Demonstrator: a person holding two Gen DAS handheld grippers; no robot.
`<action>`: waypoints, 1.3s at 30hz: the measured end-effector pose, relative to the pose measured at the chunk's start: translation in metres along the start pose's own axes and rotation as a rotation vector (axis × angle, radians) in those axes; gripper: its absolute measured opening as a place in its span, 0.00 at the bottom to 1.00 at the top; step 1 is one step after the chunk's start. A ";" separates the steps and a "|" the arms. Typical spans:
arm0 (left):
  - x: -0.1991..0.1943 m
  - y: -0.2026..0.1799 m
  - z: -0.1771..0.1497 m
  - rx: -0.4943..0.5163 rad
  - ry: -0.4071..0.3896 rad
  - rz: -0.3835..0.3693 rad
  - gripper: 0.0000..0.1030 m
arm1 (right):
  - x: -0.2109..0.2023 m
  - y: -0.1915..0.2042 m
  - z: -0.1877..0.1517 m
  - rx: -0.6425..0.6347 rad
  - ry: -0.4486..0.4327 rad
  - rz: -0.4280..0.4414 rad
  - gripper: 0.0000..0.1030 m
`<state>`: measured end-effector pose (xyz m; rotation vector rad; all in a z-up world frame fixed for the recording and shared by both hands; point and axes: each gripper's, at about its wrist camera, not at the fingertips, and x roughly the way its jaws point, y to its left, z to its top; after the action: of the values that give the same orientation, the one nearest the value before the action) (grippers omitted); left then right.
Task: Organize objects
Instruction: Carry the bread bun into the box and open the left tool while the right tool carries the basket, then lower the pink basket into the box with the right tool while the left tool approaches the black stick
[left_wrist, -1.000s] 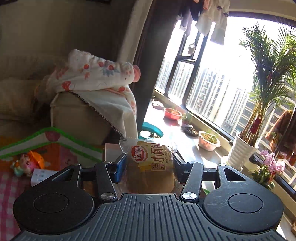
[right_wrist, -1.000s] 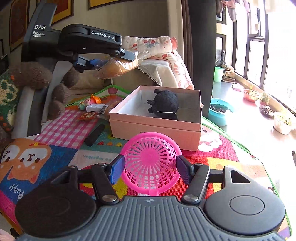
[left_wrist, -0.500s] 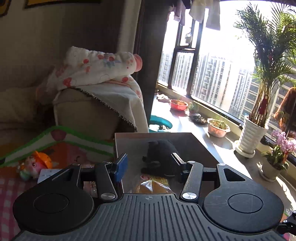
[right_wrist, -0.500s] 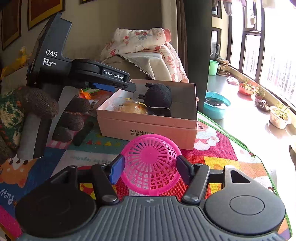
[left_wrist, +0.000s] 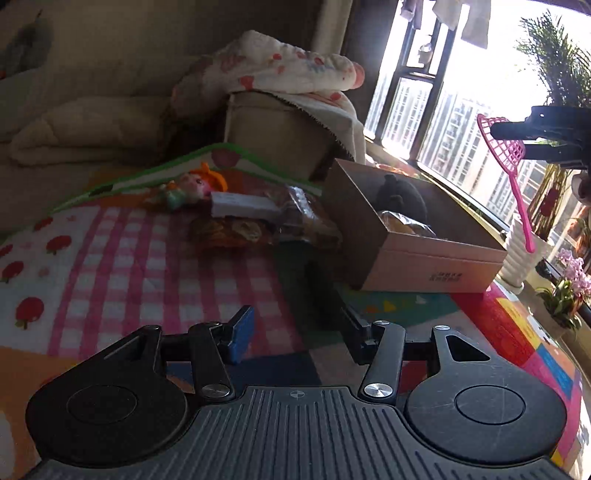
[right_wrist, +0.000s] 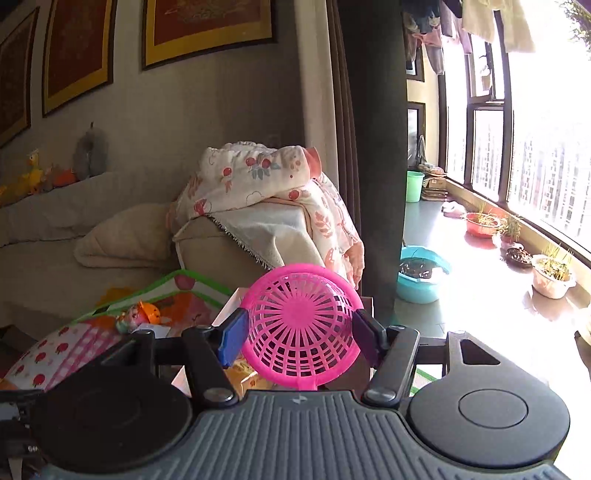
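An open cardboard box (left_wrist: 436, 254) stands on the play mat and holds a black plush toy (left_wrist: 400, 192) and a wrapped bread bun (left_wrist: 404, 226). My left gripper (left_wrist: 295, 332) is open and empty, low over the mat in front of the box. My right gripper (right_wrist: 299, 334) is shut on a pink plastic strainer (right_wrist: 300, 326) and holds it above the box; the left wrist view shows the strainer (left_wrist: 504, 149) high at the right with its handle hanging down. Snack packets (left_wrist: 236, 230), a white box (left_wrist: 243, 205) and a small doll (left_wrist: 188, 186) lie left of the box.
A sofa arm draped with a floral blanket (left_wrist: 280, 70) rises behind the box. Cushions (left_wrist: 85, 129) lie at the left. A windowsill at the right carries a white plant pot (left_wrist: 521, 254), pink flowers (left_wrist: 572, 273) and a blue basin (right_wrist: 421, 275).
My left gripper let the bread bun go into the box, then drew back and down to the mat. My right gripper rose with the strainer and moved over the box.
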<state>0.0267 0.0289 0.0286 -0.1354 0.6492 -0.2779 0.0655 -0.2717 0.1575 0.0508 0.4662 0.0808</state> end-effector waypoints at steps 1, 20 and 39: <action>0.000 0.001 -0.001 -0.006 0.005 0.001 0.54 | 0.011 0.000 0.006 0.000 0.014 -0.001 0.61; 0.071 -0.034 0.023 -0.011 0.045 0.048 0.44 | -0.013 0.013 -0.094 -0.133 0.121 -0.067 0.78; 0.026 -0.021 0.020 -0.039 0.018 -0.008 0.41 | 0.075 0.010 -0.064 -0.047 0.233 -0.034 0.07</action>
<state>0.0545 0.0022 0.0341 -0.1727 0.6721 -0.2744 0.1028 -0.2536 0.0675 -0.0131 0.6976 0.0649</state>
